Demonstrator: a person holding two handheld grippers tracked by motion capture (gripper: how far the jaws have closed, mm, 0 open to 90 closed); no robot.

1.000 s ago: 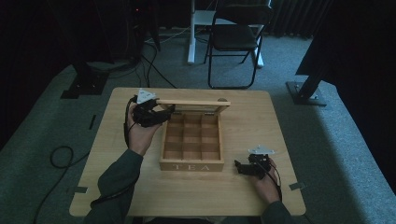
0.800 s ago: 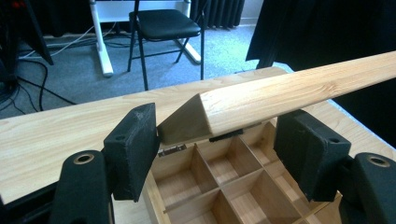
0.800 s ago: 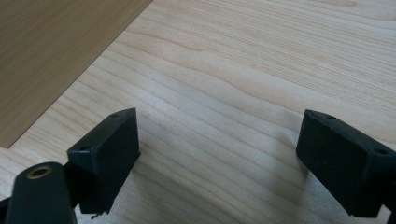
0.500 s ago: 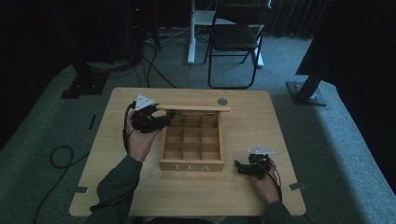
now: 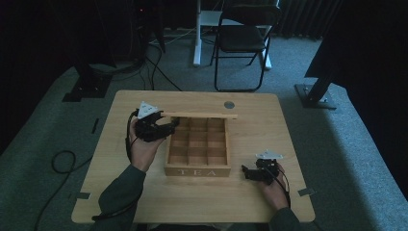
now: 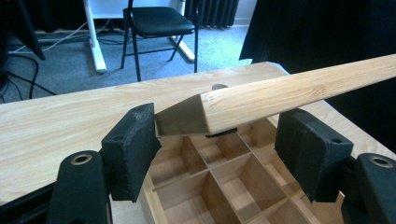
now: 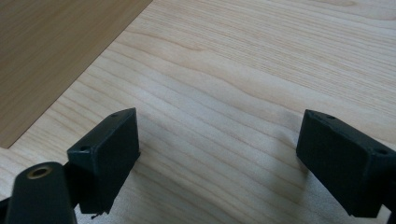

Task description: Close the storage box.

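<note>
I am keeping my left gripper (image 6: 217,154) spread around the lid (image 6: 299,95), which is stretching rightward above the tea box's (image 5: 197,144) bare compartments; my right gripper (image 7: 219,163) is gaping over the desk (image 7: 261,70).

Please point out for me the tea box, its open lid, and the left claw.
tea box (image 5: 197,171), high view, front wall with lettering.
lid (image 6: 299,93), left gripper view, its long wooden edge.
left claw (image 6: 215,147), left gripper view, midway between its open pads.

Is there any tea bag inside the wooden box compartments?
No, the compartments of the wooden box seen from the high view are all bare wood.
</note>
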